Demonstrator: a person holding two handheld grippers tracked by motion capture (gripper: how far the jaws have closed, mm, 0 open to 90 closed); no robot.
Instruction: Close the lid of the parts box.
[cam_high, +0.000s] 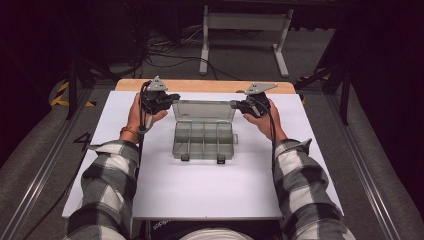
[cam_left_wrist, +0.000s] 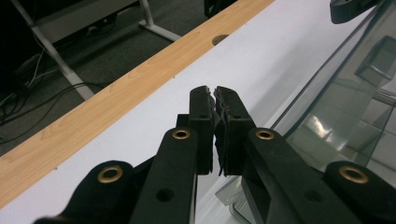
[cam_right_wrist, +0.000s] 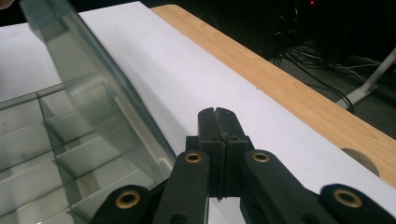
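1. The clear compartment box (cam_high: 204, 137) sits at the middle of the white table top (cam_high: 210, 195), its lid (cam_high: 205, 111) raised upright at the far side.
2. The left gripper (cam_high: 174, 96) is at the lid's upper left corner; its jaws are pressed together with nothing between them.
3. The right gripper (cam_high: 235, 104) is at the lid's upper right corner; its jaws are likewise closed on nothing.
4. In the right gripper view, the lid (cam_right_wrist: 88, 84) stands just left of the jaws.

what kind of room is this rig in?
Likely a lab or recording workshop: a white-covered table with only a clear compartment box on it, loose cables across grey carpet, and a metal table frame behind.
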